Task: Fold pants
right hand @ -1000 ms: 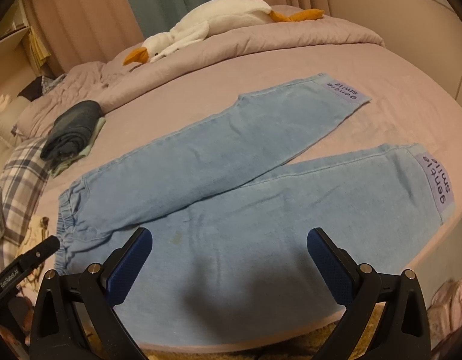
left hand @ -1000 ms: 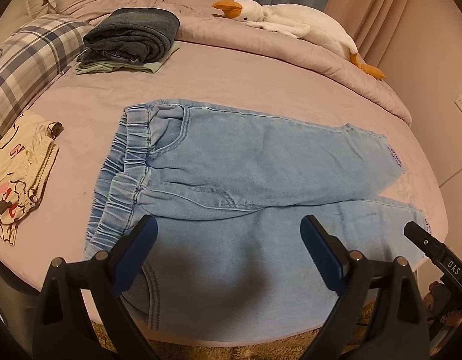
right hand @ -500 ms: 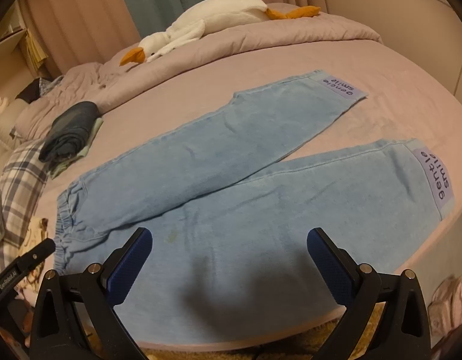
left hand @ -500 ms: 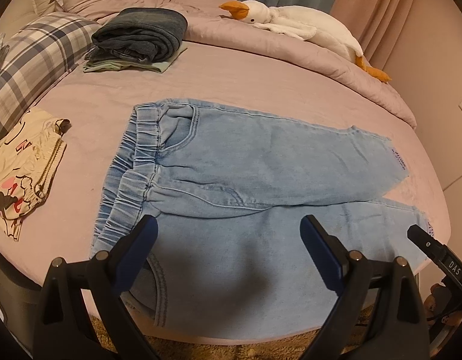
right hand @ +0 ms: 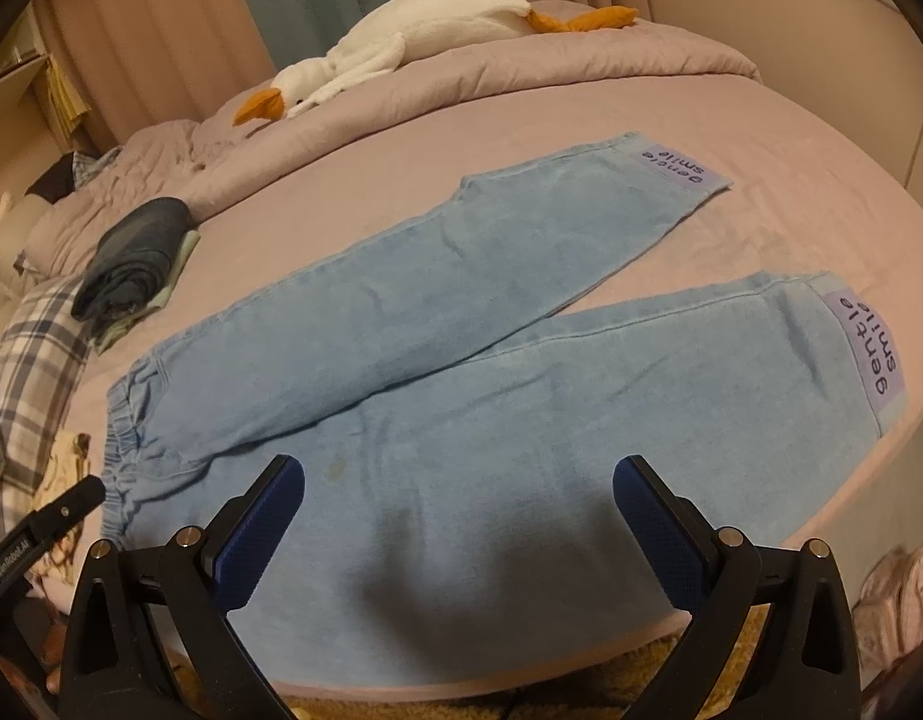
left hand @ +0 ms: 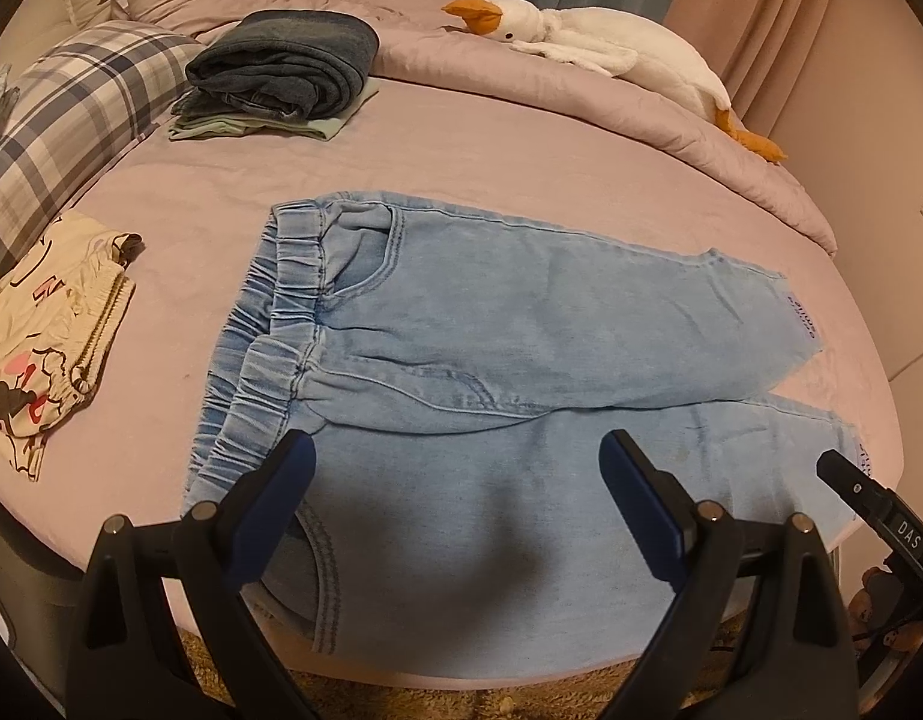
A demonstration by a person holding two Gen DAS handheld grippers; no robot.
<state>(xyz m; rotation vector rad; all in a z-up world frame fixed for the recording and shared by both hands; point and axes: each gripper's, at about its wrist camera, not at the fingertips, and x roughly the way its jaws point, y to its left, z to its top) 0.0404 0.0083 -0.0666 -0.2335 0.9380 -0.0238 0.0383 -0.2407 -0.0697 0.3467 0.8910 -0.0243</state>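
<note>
Light blue denim pants (left hand: 491, 354) lie flat on the bed, elastic waistband (left hand: 269, 336) to the left and both legs running right. In the right wrist view the pants (right hand: 461, 372) show lilac "gentle smile" labels at the two cuffs (right hand: 863, 354). My left gripper (left hand: 455, 456) hovers open above the near leg by the waist end. My right gripper (right hand: 455, 480) hovers open above the near leg's middle. Neither holds anything. The near leg hangs slightly over the bed's front edge.
Folded dark jeans (left hand: 281, 69) on a green garment sit at the back left. A plaid pillow (left hand: 71, 132) and a cream printed garment (left hand: 47, 336) lie left. A plush goose (left hand: 587, 42) rests on the bunched duvet at the back. The pink sheet (left hand: 491, 168) stays bare behind the pants.
The left wrist view has shifted slightly, with the pants sitting a little more to the right and centre. The right wrist view has barely shifted. Both grippers stay open; the pants have not moved.
</note>
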